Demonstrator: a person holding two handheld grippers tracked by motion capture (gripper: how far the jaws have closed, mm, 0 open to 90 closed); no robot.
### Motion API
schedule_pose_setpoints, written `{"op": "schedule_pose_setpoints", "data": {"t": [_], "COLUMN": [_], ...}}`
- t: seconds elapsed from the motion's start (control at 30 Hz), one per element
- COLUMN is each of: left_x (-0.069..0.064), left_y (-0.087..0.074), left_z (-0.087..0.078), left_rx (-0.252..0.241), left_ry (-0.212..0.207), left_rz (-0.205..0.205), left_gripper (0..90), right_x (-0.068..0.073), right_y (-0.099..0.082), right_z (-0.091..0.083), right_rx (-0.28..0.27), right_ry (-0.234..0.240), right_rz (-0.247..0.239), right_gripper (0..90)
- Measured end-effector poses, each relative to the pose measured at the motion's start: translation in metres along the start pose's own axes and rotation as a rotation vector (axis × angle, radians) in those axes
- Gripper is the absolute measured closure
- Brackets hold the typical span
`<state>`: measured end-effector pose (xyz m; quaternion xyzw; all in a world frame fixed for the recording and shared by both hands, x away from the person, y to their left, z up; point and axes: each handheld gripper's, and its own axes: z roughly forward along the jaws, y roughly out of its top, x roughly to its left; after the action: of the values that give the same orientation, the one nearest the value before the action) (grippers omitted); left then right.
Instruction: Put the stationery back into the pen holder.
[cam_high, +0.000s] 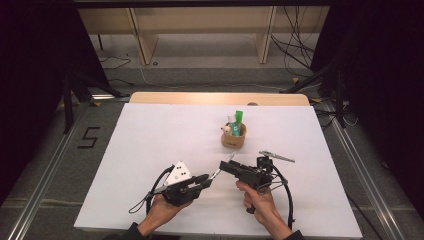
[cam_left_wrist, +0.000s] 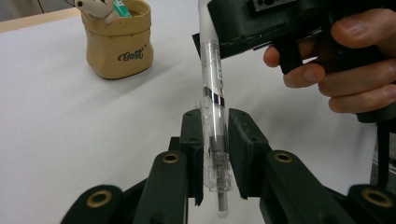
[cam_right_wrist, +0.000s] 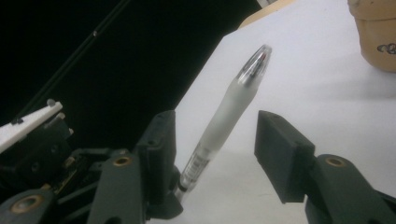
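Left tongs (cam_left_wrist: 211, 154) clamp a light, slippery pen (cam_left_wrist: 212, 100) by its rear end; right tongs (cam_right_wrist: 219, 144), at 3 o'clock, half-open around its frosted grip.

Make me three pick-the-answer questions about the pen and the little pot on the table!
1. Where is the clear pen?
A. In the pot
B. Between the two grippers
C. On the floor

2. What colour is the pot?
A. Tan
B. Blue
C. Red

3. How is the left gripper?
A. Wide open, holding nothing
B. Shut on the pen
C. Lying on the table

Answers:
1 B, the pen spans from the left gripper to the right gripper.
2 A, its soft wall is tan with dark lettering.
3 B, both its pads press the pen's end, while the right gripper's pads stand apart around the pen's other end.
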<state>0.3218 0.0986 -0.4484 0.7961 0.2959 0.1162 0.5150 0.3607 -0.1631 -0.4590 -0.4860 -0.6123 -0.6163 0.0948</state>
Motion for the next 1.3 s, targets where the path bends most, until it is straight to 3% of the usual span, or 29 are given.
{"op": "schedule_pose_setpoints", "data": {"t": [0.23,0.8,1.2,1.23,1.27,1.3], "left_x": [-0.001,-0.0021,0.0007,0.0017,0.0036,0.0039], "left_y": [-0.0003,-0.0022,-0.0036,-0.0033,-0.0025,-0.002], "left_z": [0.0004,0.0015,0.0006,0.0005,0.0012,0.0019], "left_rx": [-0.006,-0.024,-0.061,-0.06,-0.051,-0.041], "left_ry": [0.002,0.006,-0.032,-0.04,-0.073,-0.084], "left_rz": [0.005,0.009,-0.005,-0.011,-0.032,-0.042], "left_gripper": [76.2,76.2,75.7,74.3,69.2,56.5], "right_x": [-0.0028,-0.0053,-0.0027,-0.0015,-0.0006,0.0001], "right_y": [0.0018,-0.0007,-0.0008,-0.0006,-0.0003,0.0003], "right_z": [0.0018,0.0072,0.0041,0.0036,0.0033,0.0025], "right_rx": [-0.025,-0.027,-0.052,-0.059,-0.062,-0.066], "right_ry": [0.017,0.049,0.106,0.107,0.109,0.104], "right_rz": [0.038,0.105,0.171,0.17,0.169,0.149], "right_gripper": [58.8,74.0,80.3,80.4,80.4,80.4]}}
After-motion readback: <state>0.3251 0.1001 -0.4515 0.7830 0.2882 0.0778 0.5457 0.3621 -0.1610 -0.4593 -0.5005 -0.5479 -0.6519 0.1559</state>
